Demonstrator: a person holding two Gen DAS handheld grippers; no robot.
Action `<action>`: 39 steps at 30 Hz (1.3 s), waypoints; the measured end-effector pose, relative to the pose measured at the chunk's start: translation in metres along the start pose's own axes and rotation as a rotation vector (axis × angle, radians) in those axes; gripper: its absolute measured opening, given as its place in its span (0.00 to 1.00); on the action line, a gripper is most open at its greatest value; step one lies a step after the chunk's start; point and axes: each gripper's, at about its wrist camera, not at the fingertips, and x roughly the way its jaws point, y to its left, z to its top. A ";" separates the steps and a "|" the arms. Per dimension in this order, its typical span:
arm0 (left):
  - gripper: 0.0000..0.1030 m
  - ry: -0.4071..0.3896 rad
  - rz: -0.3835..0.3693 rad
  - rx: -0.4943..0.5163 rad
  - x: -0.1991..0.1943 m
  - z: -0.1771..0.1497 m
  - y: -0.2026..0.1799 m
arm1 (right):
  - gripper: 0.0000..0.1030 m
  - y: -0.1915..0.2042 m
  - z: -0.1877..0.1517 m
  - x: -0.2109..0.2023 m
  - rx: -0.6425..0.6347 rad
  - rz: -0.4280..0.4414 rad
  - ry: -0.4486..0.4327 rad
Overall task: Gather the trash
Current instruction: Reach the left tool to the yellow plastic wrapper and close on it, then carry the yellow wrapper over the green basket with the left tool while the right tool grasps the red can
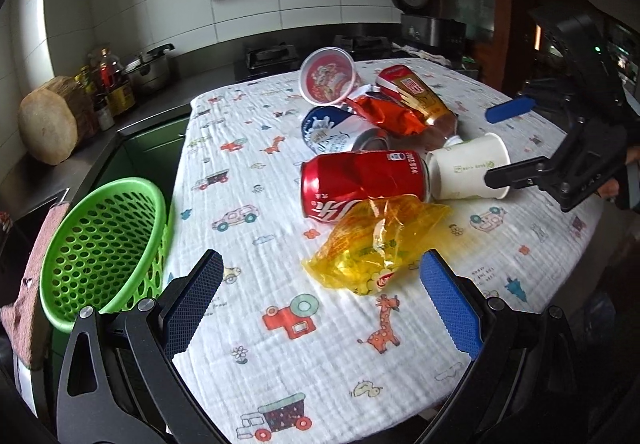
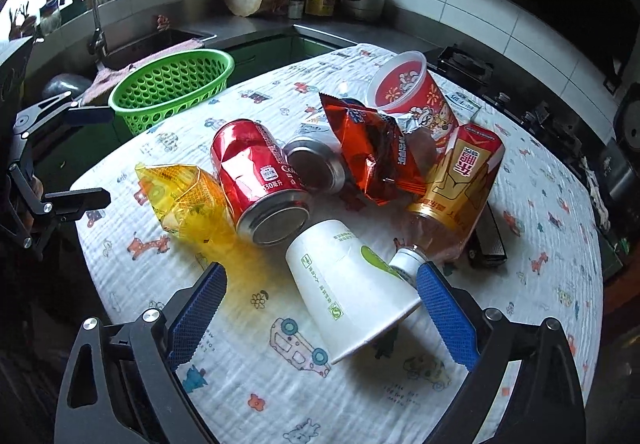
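A pile of trash sits in the middle of the table, and nothing is in the green basket at the table's left edge yet. The right gripper has its fingers spread wide and holds nothing. The white paper cup lies on its side just ahead of it, between the blue pads, its long axis running roughly along the fingers with the wide mouth toward the gripper. The cup touches the dented red can. The left gripper is also spread wide and empty; the yellow wrapper lies directly ahead of it, near its right pad. The right gripper is plainly nearer the cup, so closing on it looks like the likely next move.
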 end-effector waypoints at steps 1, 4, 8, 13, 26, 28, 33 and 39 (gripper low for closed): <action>0.94 0.006 -0.023 0.011 0.003 0.002 -0.002 | 0.84 0.001 0.002 0.004 -0.019 0.007 0.017; 0.94 0.016 -0.083 0.050 0.013 0.006 -0.005 | 0.82 0.004 0.005 0.019 -0.076 0.004 0.067; 0.94 0.034 -0.123 0.119 0.026 0.009 -0.012 | 0.77 0.004 0.006 0.034 -0.141 -0.010 0.126; 0.94 0.067 -0.164 0.175 0.045 0.010 -0.016 | 0.75 0.000 0.005 0.049 -0.187 -0.030 0.169; 0.56 0.133 -0.230 0.189 0.077 0.008 -0.016 | 0.67 -0.003 0.004 0.062 -0.235 -0.076 0.200; 0.52 0.127 -0.235 0.170 0.074 0.007 -0.013 | 0.65 -0.002 0.004 0.060 -0.226 -0.075 0.198; 0.42 0.107 -0.246 0.126 0.064 0.005 -0.003 | 0.61 0.001 0.005 0.052 -0.201 -0.072 0.192; 0.36 0.079 -0.253 0.062 0.047 0.000 0.013 | 0.61 0.008 0.009 0.037 -0.184 -0.068 0.182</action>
